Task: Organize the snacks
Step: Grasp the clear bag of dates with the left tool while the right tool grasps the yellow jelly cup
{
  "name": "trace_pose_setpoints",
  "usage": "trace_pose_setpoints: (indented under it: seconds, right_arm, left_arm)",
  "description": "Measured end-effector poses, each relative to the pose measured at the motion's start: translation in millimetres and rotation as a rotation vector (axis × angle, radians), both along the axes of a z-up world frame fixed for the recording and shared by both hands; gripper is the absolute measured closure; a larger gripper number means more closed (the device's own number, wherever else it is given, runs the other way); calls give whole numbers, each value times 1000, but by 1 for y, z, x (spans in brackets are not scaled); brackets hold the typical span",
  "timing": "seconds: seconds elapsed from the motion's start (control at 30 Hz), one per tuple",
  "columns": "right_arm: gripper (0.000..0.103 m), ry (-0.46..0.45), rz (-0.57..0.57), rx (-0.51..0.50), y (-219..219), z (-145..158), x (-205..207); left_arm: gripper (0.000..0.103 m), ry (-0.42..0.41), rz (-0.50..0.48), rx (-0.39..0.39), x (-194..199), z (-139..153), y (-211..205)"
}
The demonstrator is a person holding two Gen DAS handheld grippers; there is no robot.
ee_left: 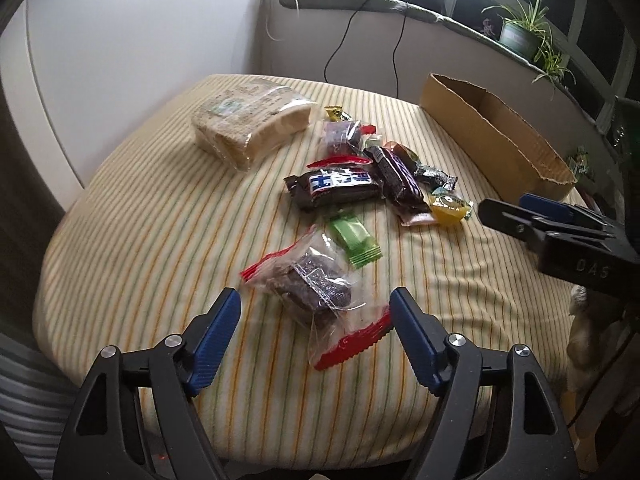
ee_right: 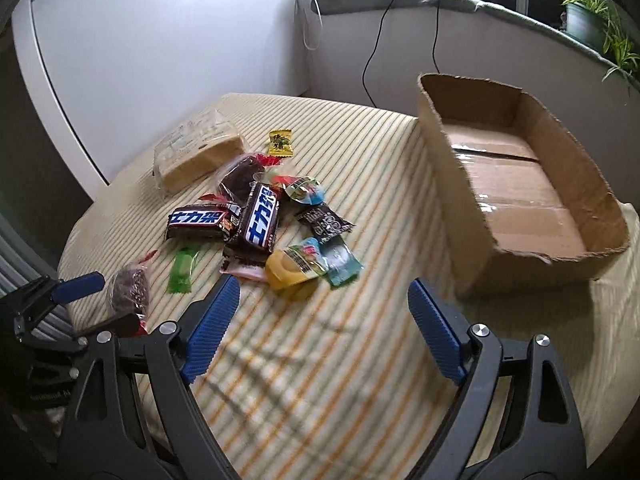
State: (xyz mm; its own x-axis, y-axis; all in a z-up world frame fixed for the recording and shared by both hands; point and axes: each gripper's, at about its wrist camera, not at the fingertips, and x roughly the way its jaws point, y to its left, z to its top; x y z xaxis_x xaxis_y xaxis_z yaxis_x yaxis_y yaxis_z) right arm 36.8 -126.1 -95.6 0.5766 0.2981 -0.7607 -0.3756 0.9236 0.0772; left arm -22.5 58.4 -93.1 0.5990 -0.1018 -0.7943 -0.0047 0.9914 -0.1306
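Snacks lie piled on a striped cloth (ee_left: 160,240). My left gripper (ee_left: 316,312) is open, its blue pads on either side of a clear, red-edged bag of dark cake (ee_left: 312,284), which also shows in the right wrist view (ee_right: 130,288). Beyond it lie a green wafer (ee_left: 354,242), two Snickers bars (ee_left: 332,186) (ee_right: 258,222), a yellow jelly cup (ee_right: 290,270) and a wrapped bread loaf (ee_left: 250,126). My right gripper (ee_right: 320,304) is open and empty above bare cloth in front of the jelly cup. An empty cardboard box (ee_right: 520,184) stands to the right.
A windowsill (ee_left: 440,12) runs behind the table with a potted plant (ee_left: 520,32), cables and chargers. A white wall panel stands at the left. The cloth's near edge (ee_left: 280,440) drops off just under my left gripper. Small wrapped candies (ee_right: 280,142) lie scattered near the pile.
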Motion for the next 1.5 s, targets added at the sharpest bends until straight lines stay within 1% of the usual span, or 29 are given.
trace_pose_setpoints:
  seconds: [0.07, 0.1, 0.17, 0.27, 0.33, 0.4, 0.43, 0.5, 0.6, 0.7, 0.73, 0.8, 0.83, 0.9, 1.0, 1.07, 1.13, 1.2, 1.27, 1.37, 1.5]
  right_arm:
    - [15, 13, -1, -10, 6, -5, 6]
    - [16, 21, -2, -11, 7, -7, 8]
    - [26, 51, 1, 0, 9, -13, 12]
    - [28, 74, -9, 15, 10, -18, 18]
    - [30, 92, -15, 30, 10, -22, 22]
    - [35, 124, -21, 57, 10, -27, 27]
    - [38, 141, -24, 70, 9, -29, 29]
    - [38, 146, -31, 77, 11, -30, 32]
    - [39, 150, -36, 84, 12, -31, 36]
    - [45, 150, -35, 76, 13, -31, 39]
    - [46, 149, -33, 70, 14, -31, 40]
    - [49, 145, -29, 60, 15, -30, 40]
    - [51, 143, -26, 54, 16, -30, 40]
    - [53, 137, -20, 38, 17, -31, 40]
    - [58, 128, -12, 20, 18, -31, 38]
    - [66, 127, -19, 18, 18, -31, 40]
    - [71, 134, -21, 29, 15, -30, 39]
    - [71, 143, -16, 45, 11, -30, 38]
    - [71, 138, -13, 40, 10, -30, 35]
    - [72, 128, -17, 28, 7, -29, 29]
    - [73, 127, -32, 54, -2, -27, 25]
  left_arm:
    - [26, 7, 3, -20, 2, -2, 1]
    - [26, 11, 6, -28, 3, -2, 2]
    - [26, 16, 15, -54, 1, -1, 5]
    - [26, 22, 30, -101, -2, 3, 12]
    - [26, 22, 39, -107, -2, 4, 15]
    - [26, 38, 45, -109, 2, 1, 16]
    - [26, 48, 46, -123, 4, -1, 16]
    - [26, 61, 44, -140, 8, -3, 14]
    - [26, 60, 39, -121, 13, -6, 8]
    - [27, 59, 40, -111, 18, -9, 5]
    - [29, 56, 40, -103, 19, -9, 5]
    - [41, 49, 38, -84, 19, -9, 4]
    - [44, 48, 38, -81, 20, -10, 5]
    - [55, 46, 37, -71, 20, -11, 7]
    - [63, 39, 35, -60, 20, -11, 9]
    - [68, 33, 34, -54, 20, -11, 10]
    - [68, 29, 28, -50, 21, -11, 10]
    - [68, 22, 23, -39, 19, -11, 9]
    - [69, 17, 18, -32, 19, -11, 7]
    - [69, 15, 18, -38, 19, -11, 9]
    - [70, 11, 18, -44, 19, -11, 10]
